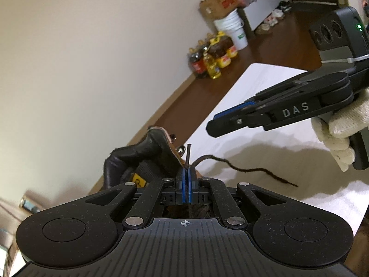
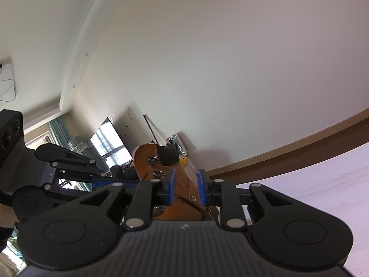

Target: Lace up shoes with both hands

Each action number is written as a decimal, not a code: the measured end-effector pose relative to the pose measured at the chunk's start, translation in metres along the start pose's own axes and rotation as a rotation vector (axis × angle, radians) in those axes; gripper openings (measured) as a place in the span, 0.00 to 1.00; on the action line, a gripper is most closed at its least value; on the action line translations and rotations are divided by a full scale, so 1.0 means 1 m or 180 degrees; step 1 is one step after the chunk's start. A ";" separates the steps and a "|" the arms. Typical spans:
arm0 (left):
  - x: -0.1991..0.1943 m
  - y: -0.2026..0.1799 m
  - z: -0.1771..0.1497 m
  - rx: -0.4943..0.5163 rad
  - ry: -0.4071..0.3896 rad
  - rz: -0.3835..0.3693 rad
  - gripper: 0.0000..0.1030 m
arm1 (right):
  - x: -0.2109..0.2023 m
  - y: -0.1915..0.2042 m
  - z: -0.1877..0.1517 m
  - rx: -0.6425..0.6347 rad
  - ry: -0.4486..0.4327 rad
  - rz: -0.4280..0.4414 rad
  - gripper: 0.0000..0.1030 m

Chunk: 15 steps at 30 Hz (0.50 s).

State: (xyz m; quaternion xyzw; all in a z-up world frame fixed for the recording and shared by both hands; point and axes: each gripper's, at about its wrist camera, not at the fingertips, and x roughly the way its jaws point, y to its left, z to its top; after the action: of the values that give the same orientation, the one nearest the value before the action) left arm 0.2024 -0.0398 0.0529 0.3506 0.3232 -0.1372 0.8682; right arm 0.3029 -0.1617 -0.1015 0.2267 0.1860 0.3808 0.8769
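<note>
A brown boot (image 1: 170, 152) with a black tongue (image 1: 140, 152) stands on the white cloth (image 1: 265, 87). My left gripper (image 1: 187, 170) is shut on a dark lace, whose stiff tip (image 1: 189, 154) pokes up above the blue pads. The other lace end (image 1: 258, 169) trails right across the cloth. My right gripper (image 1: 211, 124), held by a gloved hand (image 1: 334, 133), hovers to the upper right of the boot. In the right wrist view my right gripper (image 2: 186, 189) stands open. The boot (image 2: 182, 184) and its metal eyelets (image 2: 158, 173) show behind the gap, with nothing pinched.
Oil bottles (image 1: 214, 57), a white bucket (image 1: 233, 30) and a cardboard box (image 1: 219, 2) stand on the wooden floor by the wall. Shoes (image 1: 274, 15) lie near a doorway. A television (image 2: 108, 143) hangs on the far wall.
</note>
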 end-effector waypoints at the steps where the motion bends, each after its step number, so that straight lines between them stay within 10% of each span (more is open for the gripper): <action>1: 0.002 0.002 -0.001 -0.0022 0.0040 0.0024 0.02 | 0.001 -0.001 0.000 -0.0008 0.0007 0.0021 0.25; 15: 0.014 0.008 0.026 -0.0514 0.0216 -0.0275 0.02 | 0.000 -0.018 0.009 0.0071 -0.0083 0.0140 0.25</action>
State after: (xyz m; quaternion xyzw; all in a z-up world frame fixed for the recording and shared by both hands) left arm 0.2286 -0.0527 0.0622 0.2696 0.3773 -0.1362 0.8755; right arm 0.3178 -0.1748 -0.1038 0.2455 0.1737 0.3949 0.8681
